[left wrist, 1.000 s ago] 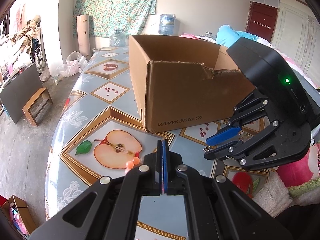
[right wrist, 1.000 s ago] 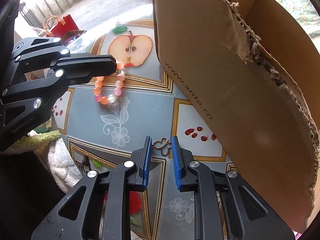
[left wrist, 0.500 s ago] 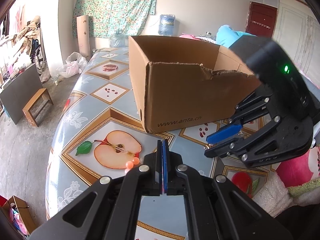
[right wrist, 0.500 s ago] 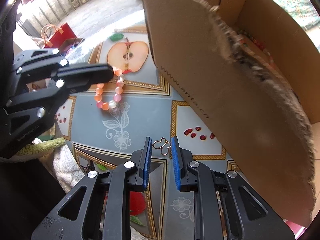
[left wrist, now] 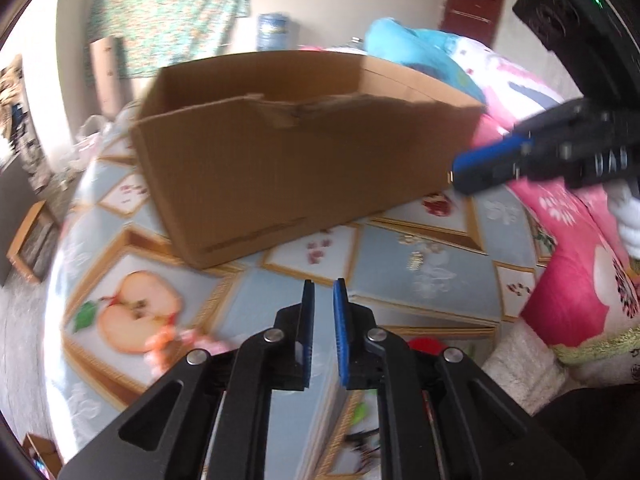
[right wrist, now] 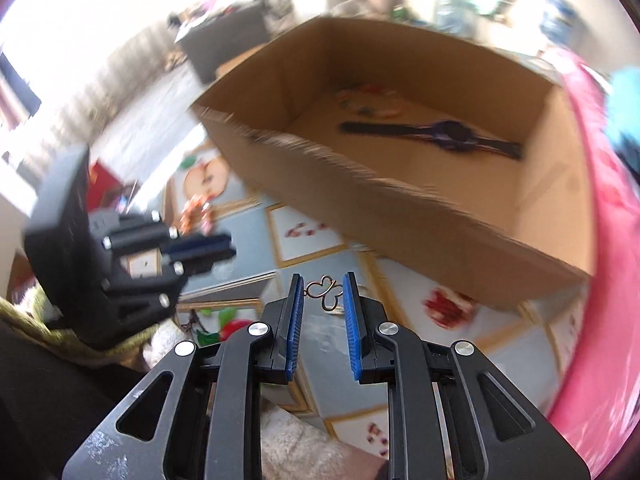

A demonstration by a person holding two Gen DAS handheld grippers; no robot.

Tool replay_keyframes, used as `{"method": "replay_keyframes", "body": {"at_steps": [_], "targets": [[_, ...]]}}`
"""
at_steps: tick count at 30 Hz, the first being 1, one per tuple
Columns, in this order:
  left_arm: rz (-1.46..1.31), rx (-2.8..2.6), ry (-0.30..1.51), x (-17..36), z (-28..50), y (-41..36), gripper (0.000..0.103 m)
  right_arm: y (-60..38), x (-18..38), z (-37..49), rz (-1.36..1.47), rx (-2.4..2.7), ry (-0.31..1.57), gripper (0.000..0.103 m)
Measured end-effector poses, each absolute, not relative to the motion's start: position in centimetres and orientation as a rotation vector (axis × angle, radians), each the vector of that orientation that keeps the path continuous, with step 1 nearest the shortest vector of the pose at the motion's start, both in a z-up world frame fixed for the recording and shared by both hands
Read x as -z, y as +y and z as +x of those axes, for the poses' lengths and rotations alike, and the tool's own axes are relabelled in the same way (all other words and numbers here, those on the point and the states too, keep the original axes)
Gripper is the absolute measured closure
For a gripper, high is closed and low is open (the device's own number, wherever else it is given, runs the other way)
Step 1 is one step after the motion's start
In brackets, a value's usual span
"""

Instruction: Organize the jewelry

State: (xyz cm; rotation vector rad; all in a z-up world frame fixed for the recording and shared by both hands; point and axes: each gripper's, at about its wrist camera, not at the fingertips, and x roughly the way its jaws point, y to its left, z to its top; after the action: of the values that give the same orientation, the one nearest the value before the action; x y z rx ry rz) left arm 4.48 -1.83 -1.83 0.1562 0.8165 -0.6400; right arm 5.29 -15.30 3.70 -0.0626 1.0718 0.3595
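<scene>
My right gripper (right wrist: 322,292) is shut on a small gold butterfly-shaped piece (right wrist: 325,294), held above the table in front of the open cardboard box (right wrist: 400,208). A dark watch (right wrist: 440,136) and a colourful bracelet (right wrist: 372,100) lie inside the box. In the left wrist view my left gripper (left wrist: 323,300) hangs low over the table. Its jaws are opening and nothing is between them. An orange-pink bead bracelet (left wrist: 176,340) lies on the table just left of its fingers, by the printed apple. The right gripper (left wrist: 460,172) shows at the box's right end.
The fruit-print tablecloth (left wrist: 420,288) covers the table, with the box (left wrist: 280,160) across its far side. A pink blanket (left wrist: 568,280) and a white fluffy cloth (left wrist: 520,360) crowd the right edge. A small dark trinket (right wrist: 191,320) lies near the front edge.
The right gripper rose and rolled with the gold piece, so the box's inside now shows. The left gripper's jaws parted from shut, and it moved right, away from the bead bracelet.
</scene>
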Motion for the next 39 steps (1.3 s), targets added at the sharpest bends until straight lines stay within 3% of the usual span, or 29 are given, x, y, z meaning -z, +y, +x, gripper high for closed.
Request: {"method": "replay_keyframes", "body": {"at_steps": [8, 23, 25, 27, 31, 32, 39], "targets": [[0.263, 0.749, 0.832, 2.6, 4.4, -7.1, 0.084, -19.9, -2.6, 4.0, 0.117, -0.295, 1.043, 0.085], [0.431, 0.736, 0.884, 3.9, 5.8, -11.8, 0.084, -22.9, 0.6, 4.3, 0.258, -0.353, 1.047, 0.085], [0.452, 0.742, 0.885, 3.7, 5.8, -11.8, 0.088, -23.0, 0.6, 4.3, 0.265, -0.362, 1.042, 0.085], [0.477, 0.747, 0.882, 3.7, 5.6, -12.0, 0.098, -23.0, 0.7, 4.4, 0.267, -0.368, 1.038, 0.085], [0.519, 0.755, 0.871, 3.6, 5.1, -12.2, 0.099, -22.9, 0.7, 4.4, 0.268, -0.377, 1.031, 0.085], [0.522, 0.753, 0.867, 3.5, 5.0, -12.1, 0.103, -22.9, 0.7, 4.4, 0.268, -0.378, 1.029, 0.085], [0.467, 0.752, 0.845, 1.7, 4.7, -10.3, 0.103, -22.4, -0.7, 3.8, 0.247, -0.383, 0.999, 0.085]]}}
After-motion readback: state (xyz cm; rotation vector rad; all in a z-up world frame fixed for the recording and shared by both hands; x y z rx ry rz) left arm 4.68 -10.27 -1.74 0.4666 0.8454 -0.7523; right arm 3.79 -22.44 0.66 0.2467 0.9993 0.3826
